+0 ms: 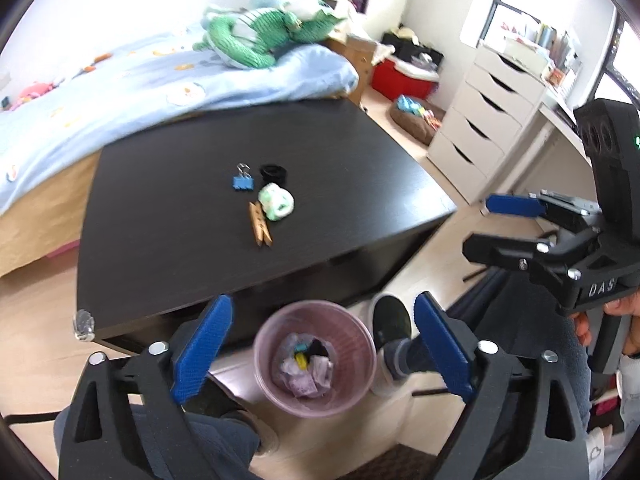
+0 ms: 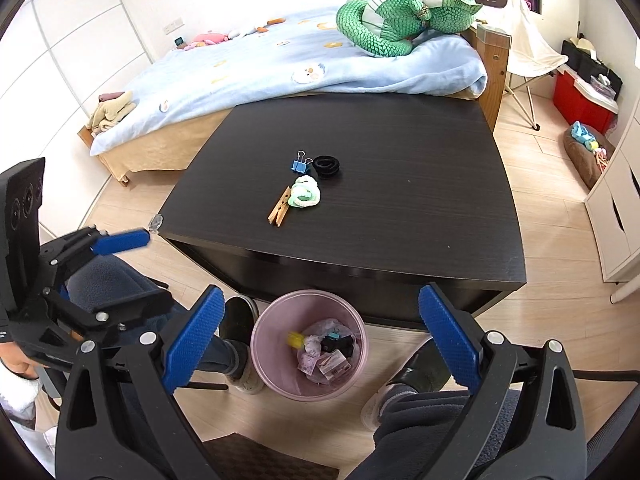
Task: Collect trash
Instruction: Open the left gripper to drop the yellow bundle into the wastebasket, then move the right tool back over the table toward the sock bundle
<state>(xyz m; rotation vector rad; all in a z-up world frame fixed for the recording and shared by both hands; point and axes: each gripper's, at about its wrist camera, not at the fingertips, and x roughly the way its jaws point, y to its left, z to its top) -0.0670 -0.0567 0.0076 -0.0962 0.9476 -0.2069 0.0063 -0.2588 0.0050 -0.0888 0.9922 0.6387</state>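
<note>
Two claws in view, one per hand. Left claw (image 1: pixel 322 350) spread wide above the pink bin (image 1: pixel 315 358), nothing between its blue pads (image 1: pixel 204 346); bin directly below the gap. Right claw (image 2: pixel 320 338) likewise spread wide, empty, over the same bin (image 2: pixel 309 343). Each claw also visible from the other's camera: right claw (image 1: pixel 480 226) at the far right of the left view, left claw (image 2: pixel 160 268) at the far left of the right view, both with fingers apart. One bin only, standing on the wood floor just in front of the dark surface (image 1: pixel 168 208), between two slippered feet. Inside the bin: crumpled clear wrap, a yellow piece (image 2: pixel 296 339), a teal-and-black clip-like piece, a couple of printed paper scraps; exact count not readable. Four small items left on the dark surface (image 2: pixel 420 184), clustered near its middle: one blue binder clip (image 2: pixel 301 165), one black ring-shaped item (image 2: pixel 327 165), one pale green and white coiled item (image 2: pixel 305 196), one wooden clothespin (image 2: pixel 280 210). Clothespin touching or just beside the green coil; binder clip just beside the black ring. One clear corner guard (image 2: pixel 155 223) on the surface's near left corner. Behind: one bed (image 2: pixel 248 76) with light blue blanket, one green scaly plush (image 2: pixel 384 20) on it. One white drawer unit (image 1: pixel 484 128) at right, five drawers counted.
</note>
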